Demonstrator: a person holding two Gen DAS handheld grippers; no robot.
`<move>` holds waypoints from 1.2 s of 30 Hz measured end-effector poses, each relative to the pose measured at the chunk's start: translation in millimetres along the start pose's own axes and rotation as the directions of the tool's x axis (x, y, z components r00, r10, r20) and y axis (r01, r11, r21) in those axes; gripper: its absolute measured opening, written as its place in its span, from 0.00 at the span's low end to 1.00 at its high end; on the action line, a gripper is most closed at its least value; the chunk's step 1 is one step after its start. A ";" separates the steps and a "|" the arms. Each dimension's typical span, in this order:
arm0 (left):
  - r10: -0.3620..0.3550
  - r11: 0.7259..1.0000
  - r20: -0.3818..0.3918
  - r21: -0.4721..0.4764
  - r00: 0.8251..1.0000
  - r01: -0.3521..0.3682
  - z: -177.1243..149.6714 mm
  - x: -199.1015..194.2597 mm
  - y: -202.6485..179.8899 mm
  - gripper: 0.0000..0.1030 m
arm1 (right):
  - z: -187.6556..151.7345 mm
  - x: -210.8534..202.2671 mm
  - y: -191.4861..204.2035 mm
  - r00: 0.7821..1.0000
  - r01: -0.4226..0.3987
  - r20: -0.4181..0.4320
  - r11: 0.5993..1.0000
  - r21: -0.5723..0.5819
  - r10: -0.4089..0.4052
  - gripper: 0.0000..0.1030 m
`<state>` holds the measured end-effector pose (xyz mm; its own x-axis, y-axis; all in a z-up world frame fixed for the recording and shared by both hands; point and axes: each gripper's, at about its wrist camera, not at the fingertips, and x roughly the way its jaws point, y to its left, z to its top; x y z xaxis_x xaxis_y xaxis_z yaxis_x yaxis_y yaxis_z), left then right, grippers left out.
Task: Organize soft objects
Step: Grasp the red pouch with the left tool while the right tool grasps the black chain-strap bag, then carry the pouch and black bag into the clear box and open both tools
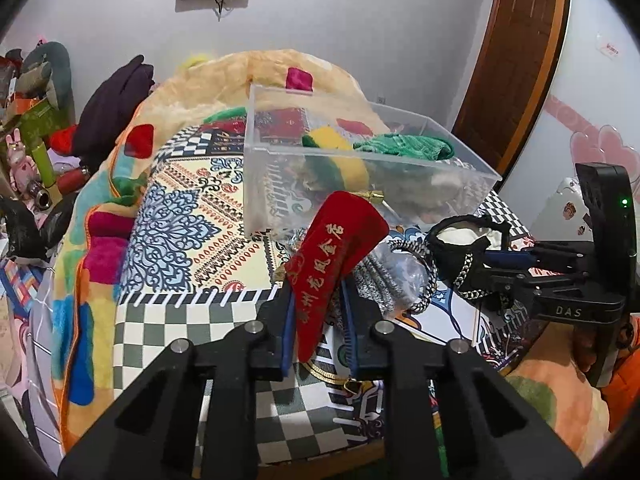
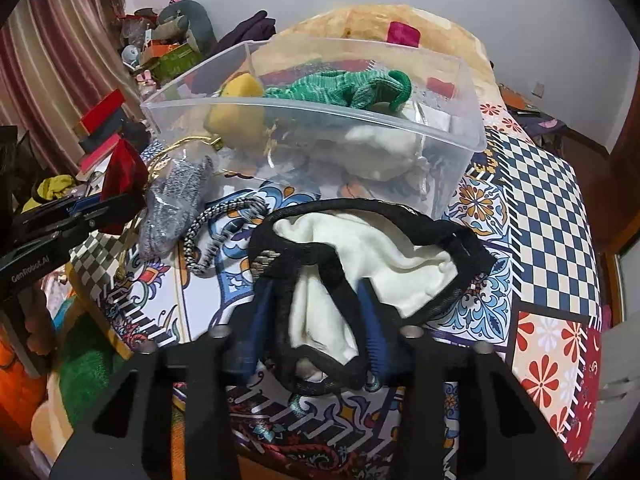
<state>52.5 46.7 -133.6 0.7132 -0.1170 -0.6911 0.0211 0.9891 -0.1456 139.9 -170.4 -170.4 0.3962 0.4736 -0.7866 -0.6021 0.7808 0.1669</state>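
My left gripper (image 1: 318, 280) is shut on a red velvet pouch (image 1: 334, 256) with gold lettering, held above the bed before a clear plastic bin (image 1: 360, 168). The bin holds a green knitted item (image 2: 344, 86), a yellow-green soft piece (image 2: 236, 98) and a white cloth (image 2: 380, 148). My right gripper (image 2: 316, 300) is shut on a black-trimmed white fabric bag (image 2: 372, 252), lifted near the bin's front wall (image 2: 320, 136). It also shows in the left wrist view (image 1: 464, 240). A grey sparkly pouch (image 2: 176, 200) with a braided cord (image 2: 200, 224) lies between the grippers.
The patterned bedspread (image 2: 540, 200) covers the bed. A colourful plush blanket (image 1: 100, 216) is bunched at left and behind the bin. A cluttered side area (image 2: 160, 48) with boxes and toys stands left. A wooden door (image 1: 516, 60) is at the right.
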 end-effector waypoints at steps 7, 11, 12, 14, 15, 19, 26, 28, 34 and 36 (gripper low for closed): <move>0.032 0.999 0.063 0.011 0.997 -0.033 4.7 -23.2 1.2 0.17 | 1.8 -13.6 4.4 0.999 0.003 0.047 1.000 -0.015 -0.002 0.14; 0.039 0.999 0.105 0.010 0.994 -0.040 13.0 -36.0 1.7 0.17 | 3.4 -28.7 6.1 0.996 -0.004 0.093 1.000 -0.017 0.006 0.10; 0.042 0.999 0.119 0.012 0.992 -0.044 15.8 -40.4 1.2 0.17 | 3.9 -33.9 6.7 0.994 -0.009 0.107 1.000 -0.018 0.011 0.09; 0.045 0.999 0.142 0.016 0.989 -0.047 20.5 -46.7 0.1 0.17 | 5.9 -43.1 9.5 0.991 0.004 0.137 1.000 -0.025 0.000 0.09; 0.046 0.999 0.155 0.018 0.987 -0.049 22.9 -50.4 -0.6 0.17 | 7.0 -47.7 10.1 0.989 0.008 0.150 1.000 -0.029 -0.003 0.09; 0.045 0.998 0.200 0.028 0.979 -0.052 32.2 -61.2 -3.6 0.17 | 9.7 -63.8 8.7 0.979 0.011 0.203 1.000 -0.018 -0.008 0.09; 0.043 0.998 0.244 0.031 0.969 -0.053 50.4 -68.2 -6.1 0.17 | 27.5 -100.1 8.8 0.946 0.020 0.324 1.000 0.002 -0.020 0.09; 0.046 0.998 0.250 0.029 0.967 -0.054 55.4 -67.5 -6.3 0.17 | 32.7 -108.7 6.5 0.935 0.018 0.355 1.000 0.009 -0.020 0.09; 0.036 0.999 0.257 0.009 0.966 -0.040 73.0 -62.6 0.9 0.17 | 55.8 -131.4 7.5 0.896 0.047 0.442 0.999 0.004 -0.044 0.09; 0.042 0.999 0.261 0.011 0.964 -0.046 79.0 -60.7 2.3 0.17 | 64.4 -133.1 8.1 0.885 0.058 0.463 0.998 -0.005 -0.049 0.09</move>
<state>64.7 63.2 -36.0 0.8717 -0.0481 -0.4877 -0.0043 0.9944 -0.1059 127.0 -200.9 -26.1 0.7011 0.5691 -0.4296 -0.5812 0.8051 0.1181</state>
